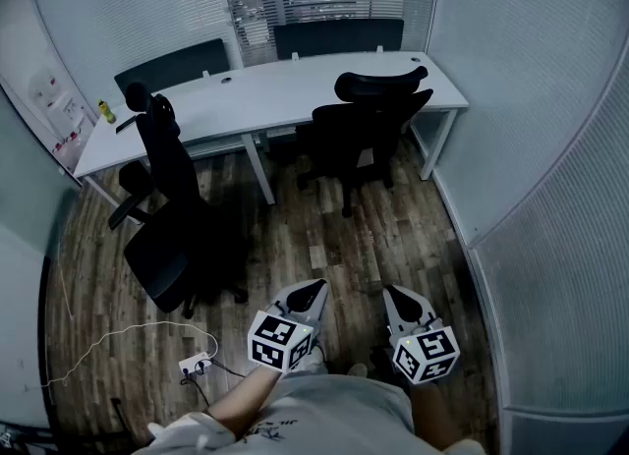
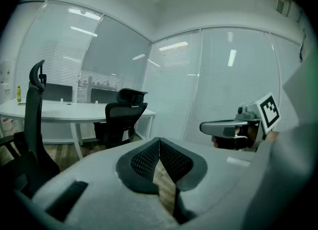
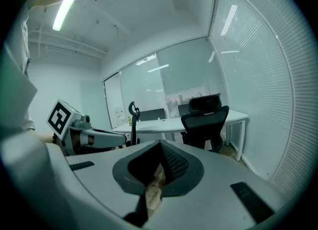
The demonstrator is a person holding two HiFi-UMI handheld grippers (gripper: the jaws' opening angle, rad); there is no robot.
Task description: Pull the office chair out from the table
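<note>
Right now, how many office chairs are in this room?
2. The left chair stands out by the white table's left end; the right chair is at its right half. Dark panels behind the table may be more.

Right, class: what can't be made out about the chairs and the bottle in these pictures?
- Office chair at the table: castors lost in dark shadow, head view.
- Yellow bottle: label too small to read, head view.
- Second chair: seat and base cut off by the left edge, left gripper view.
</note>
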